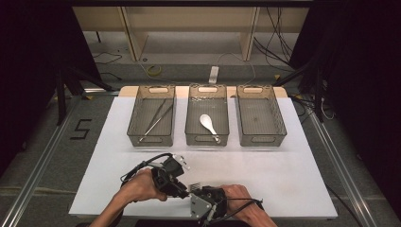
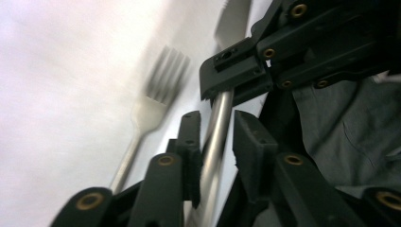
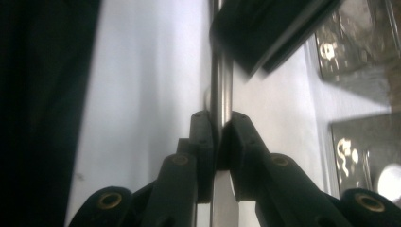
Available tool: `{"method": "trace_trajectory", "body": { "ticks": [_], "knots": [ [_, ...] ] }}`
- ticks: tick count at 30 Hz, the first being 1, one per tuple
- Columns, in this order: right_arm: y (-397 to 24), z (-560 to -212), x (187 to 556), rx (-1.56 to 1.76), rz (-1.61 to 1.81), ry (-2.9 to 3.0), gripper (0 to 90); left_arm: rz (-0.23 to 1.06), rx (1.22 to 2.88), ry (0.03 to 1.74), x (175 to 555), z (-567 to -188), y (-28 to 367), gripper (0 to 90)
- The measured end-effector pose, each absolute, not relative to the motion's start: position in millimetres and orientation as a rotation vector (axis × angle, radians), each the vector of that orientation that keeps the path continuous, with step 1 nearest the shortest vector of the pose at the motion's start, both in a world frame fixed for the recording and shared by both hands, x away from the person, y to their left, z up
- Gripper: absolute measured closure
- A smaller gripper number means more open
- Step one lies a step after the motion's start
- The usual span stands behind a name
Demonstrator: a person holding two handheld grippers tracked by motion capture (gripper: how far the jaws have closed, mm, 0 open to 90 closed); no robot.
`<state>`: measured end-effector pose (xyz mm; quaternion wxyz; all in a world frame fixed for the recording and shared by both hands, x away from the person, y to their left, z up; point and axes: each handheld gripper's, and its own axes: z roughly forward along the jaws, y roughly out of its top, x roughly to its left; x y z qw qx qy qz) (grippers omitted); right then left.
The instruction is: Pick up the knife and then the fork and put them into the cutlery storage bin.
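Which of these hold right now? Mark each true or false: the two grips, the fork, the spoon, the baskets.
1. The right gripper is clamped on a metal utensil. True.
2. The left gripper is pressed shut on that same utensil. False: its jaws stand around the handle, with a gap at one pad.
3. A fork lies on the white table close to the grippers. True.
4. The white spoon lies in the right basket. False: it lies in the middle basket.
5. The thin metal rods lie in the middle basket with the spoon. False: they lie in the left basket.
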<state>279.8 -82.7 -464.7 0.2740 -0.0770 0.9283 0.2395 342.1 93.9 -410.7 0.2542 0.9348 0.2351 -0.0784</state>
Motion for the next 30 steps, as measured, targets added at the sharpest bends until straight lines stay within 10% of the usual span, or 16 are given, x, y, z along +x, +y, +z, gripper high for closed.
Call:
{"method": "trace_trajectory", "body": {
  "ticks": [15,30],
  "knots": [
    [-129.5,-443.4,311.9,0.179,0.706,2.485,82.4,0.062,2.358,0.685,336.4,-386.9,117.3,25.7],
    [-202.3,-414.6,359.8,0.682,0.914,2.374,82.7,0.144,2.3,0.775,342.3,-409.8,145.5,22.1]
  ]
}}
